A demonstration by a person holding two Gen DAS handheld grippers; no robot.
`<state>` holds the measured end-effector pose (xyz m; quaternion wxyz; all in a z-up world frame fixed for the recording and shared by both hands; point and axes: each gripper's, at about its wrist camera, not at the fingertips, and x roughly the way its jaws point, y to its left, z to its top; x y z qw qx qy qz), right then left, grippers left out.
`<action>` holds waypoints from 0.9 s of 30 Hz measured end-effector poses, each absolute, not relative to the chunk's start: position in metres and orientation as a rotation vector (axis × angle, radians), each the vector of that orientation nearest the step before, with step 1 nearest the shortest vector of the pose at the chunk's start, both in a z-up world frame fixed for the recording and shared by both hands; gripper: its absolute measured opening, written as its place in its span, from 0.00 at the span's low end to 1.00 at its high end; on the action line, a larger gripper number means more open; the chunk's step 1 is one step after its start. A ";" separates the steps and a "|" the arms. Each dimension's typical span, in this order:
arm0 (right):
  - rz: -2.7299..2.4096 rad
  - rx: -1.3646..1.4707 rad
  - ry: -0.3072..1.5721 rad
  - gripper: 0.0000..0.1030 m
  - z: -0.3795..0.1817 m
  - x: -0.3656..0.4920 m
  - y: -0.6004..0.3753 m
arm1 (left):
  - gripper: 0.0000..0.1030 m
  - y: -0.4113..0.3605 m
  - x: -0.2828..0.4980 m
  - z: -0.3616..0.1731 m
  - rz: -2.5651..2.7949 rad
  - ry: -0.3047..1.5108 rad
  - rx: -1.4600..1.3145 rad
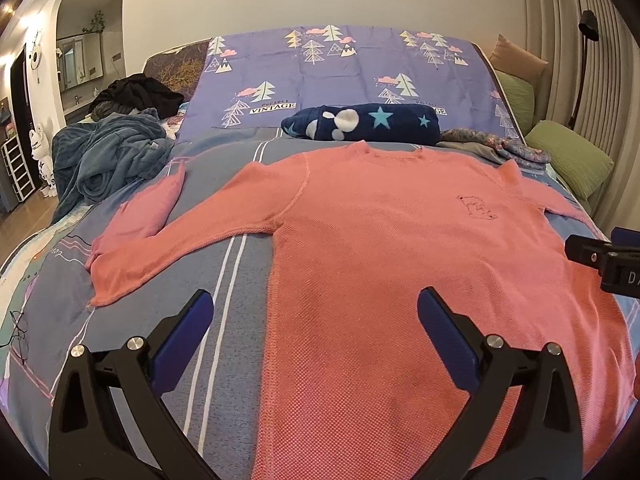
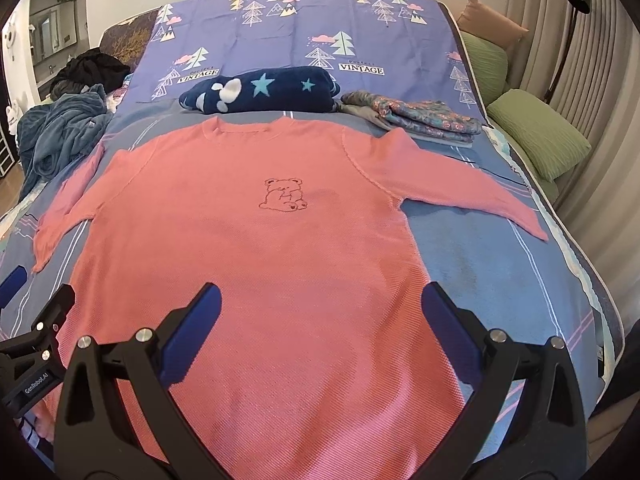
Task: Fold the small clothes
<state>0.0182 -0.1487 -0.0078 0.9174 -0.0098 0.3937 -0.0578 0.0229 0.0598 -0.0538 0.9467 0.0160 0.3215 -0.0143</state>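
A pink knit sweater (image 1: 400, 240) with a small bear outline on the chest (image 2: 283, 196) lies flat, front up, on the bed, neck far from me, both sleeves spread outward. In the right wrist view the sweater (image 2: 260, 248) fills the middle. My left gripper (image 1: 314, 312) is open and empty, just above the sweater's lower left side edge. My right gripper (image 2: 320, 304) is open and empty above the lower body of the sweater. The left sleeve (image 1: 160, 236) has its cuff end folded back. The right sleeve (image 2: 460, 188) lies straight.
The bed (image 1: 224, 280) has a striped blue cover. A navy star blanket roll (image 2: 260, 92) and folded floral clothes (image 2: 420, 116) lie beyond the collar. A blue-grey fleece heap (image 1: 108, 152) and dark clothes (image 1: 140, 94) sit far left. Green pillows (image 2: 536, 136) line the right edge.
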 end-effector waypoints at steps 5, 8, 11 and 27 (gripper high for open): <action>-0.103 -0.017 0.824 0.98 -0.012 0.023 -0.146 | 0.99 0.064 0.025 -0.055 -0.017 0.665 0.039; -0.097 -0.021 0.838 0.98 -0.015 0.027 -0.143 | 0.99 0.066 0.026 -0.054 -0.012 0.668 0.039; -0.095 -0.024 0.848 0.98 -0.017 0.030 -0.142 | 0.99 0.067 0.027 -0.056 -0.010 0.676 0.037; -0.084 -0.020 0.908 0.98 -0.035 0.048 -0.137 | 0.99 0.095 0.046 -0.074 -0.072 0.763 -0.124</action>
